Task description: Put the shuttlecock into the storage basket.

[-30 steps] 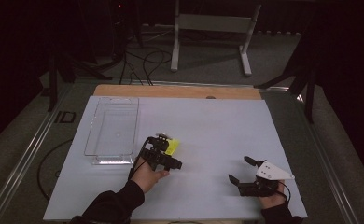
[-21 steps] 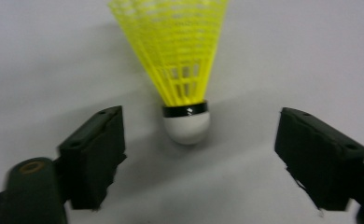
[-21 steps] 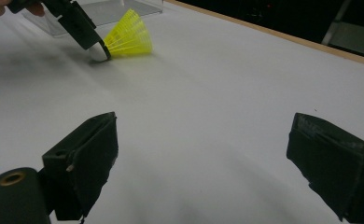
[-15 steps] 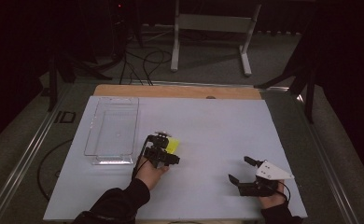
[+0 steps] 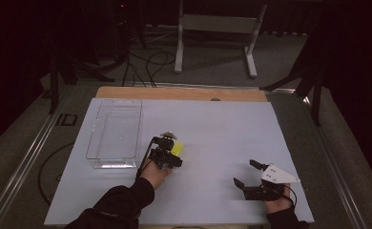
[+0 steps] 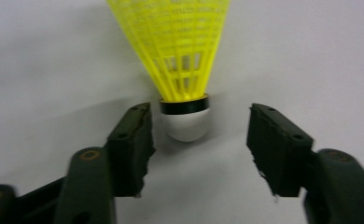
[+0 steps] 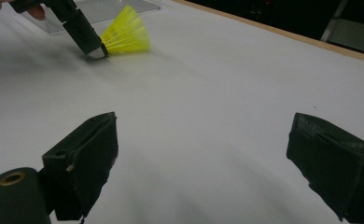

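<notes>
A yellow shuttlecock [image 6: 182, 65] lies on its side on the white bench [image 5: 212, 133], just right of a clear plastic tray [image 5: 115, 133]. The left gripper [image 6: 199, 140] is held with its jaws spread wide to either side of the white cork tip [image 6: 185, 123]; neither jaw is touching it, and the left-hand jaw is seen much nearer to it than the right-hand one.

The step in hand is judged to be the grasping of the shuttlecock. It would best be done by centring the jaws on the cork and its black band, since the mesh skirt is likely to flex and slip under pressure. The jaws should be closed evenly, so that the light shuttlecock is not nudged sideways or rolled away by the nearer jaw.

The right gripper [image 5: 251, 177] is kept well apart near the bench's near right edge, its jaws wide and nothing held between them. The tray stands empty beside the left hand [image 5: 155, 174]. Nothing is seen in the way between shuttlecock and tray.
</notes>
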Action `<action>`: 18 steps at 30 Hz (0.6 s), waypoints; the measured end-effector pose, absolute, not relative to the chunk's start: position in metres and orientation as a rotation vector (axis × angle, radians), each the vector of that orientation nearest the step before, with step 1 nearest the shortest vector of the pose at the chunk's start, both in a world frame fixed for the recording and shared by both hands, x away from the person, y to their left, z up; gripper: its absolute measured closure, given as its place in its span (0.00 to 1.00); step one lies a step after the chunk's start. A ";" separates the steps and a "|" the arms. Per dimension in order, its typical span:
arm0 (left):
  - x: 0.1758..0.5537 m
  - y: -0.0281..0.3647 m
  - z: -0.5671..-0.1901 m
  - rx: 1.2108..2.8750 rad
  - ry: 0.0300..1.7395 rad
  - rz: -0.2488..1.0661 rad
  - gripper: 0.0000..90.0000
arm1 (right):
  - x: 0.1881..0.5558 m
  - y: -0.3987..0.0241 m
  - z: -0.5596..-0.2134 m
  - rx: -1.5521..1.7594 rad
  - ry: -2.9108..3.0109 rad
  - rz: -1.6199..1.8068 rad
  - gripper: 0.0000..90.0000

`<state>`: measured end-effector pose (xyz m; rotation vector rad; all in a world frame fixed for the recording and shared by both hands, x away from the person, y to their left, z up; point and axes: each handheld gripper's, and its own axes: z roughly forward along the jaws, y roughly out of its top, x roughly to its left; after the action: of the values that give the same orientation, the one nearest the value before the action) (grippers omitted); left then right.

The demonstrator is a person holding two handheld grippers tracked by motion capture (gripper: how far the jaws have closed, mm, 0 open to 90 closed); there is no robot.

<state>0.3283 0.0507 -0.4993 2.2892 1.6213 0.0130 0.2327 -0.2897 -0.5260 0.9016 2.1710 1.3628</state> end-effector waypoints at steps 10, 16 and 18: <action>0.336 0.051 -0.508 2.320 1.647 -0.037 0.67 | 0.233 -0.290 -0.526 0.903 2.170 1.358 0.10; 0.338 0.051 -0.510 2.335 1.622 -0.058 0.73 | 0.233 -0.290 -0.527 0.906 2.170 1.355 0.10; 0.339 0.052 -0.508 2.341 1.607 -0.071 0.73 | 0.233 -0.290 -0.527 0.906 2.170 1.355 0.10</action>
<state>0.3391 0.0522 -0.5078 2.3413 1.6071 -0.0714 0.2333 -0.2900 -0.5267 0.9059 2.1697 1.3549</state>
